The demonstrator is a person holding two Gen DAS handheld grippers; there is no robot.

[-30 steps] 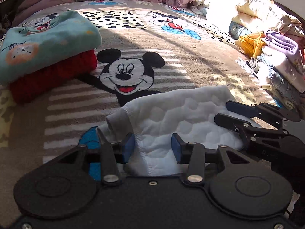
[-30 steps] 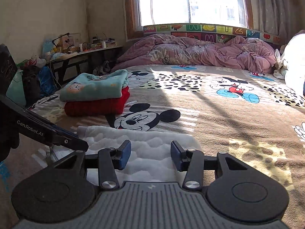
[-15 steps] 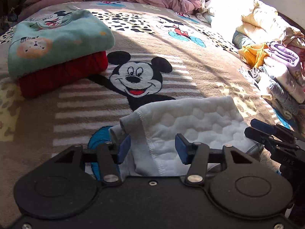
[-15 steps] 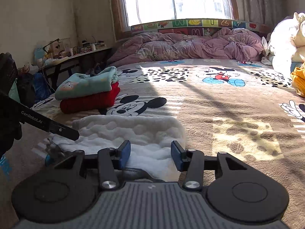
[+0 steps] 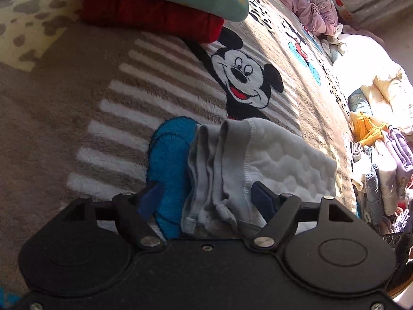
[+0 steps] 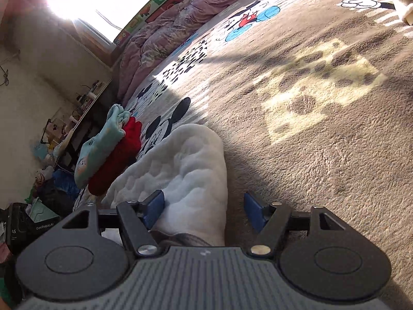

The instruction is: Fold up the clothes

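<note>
Lifting the folded white quilted garment [image 5: 289,160]

We are straddling its ends, left gripper [image 5: 204,201] and right gripper [image 6: 204,208] both wide, probably scooping; pinching every layer evenly matters.

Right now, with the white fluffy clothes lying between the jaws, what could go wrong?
1. Both grippers, left and right, stand open around the folded white garment, so neither holds it; lifting now might leave it behind.
2. Its grey hem layers are bunched at the left end, so closing there could catch only some layers and the fold may fall open.
3. The teal and red stack lies close by; a wide swing could knock it.
</note>
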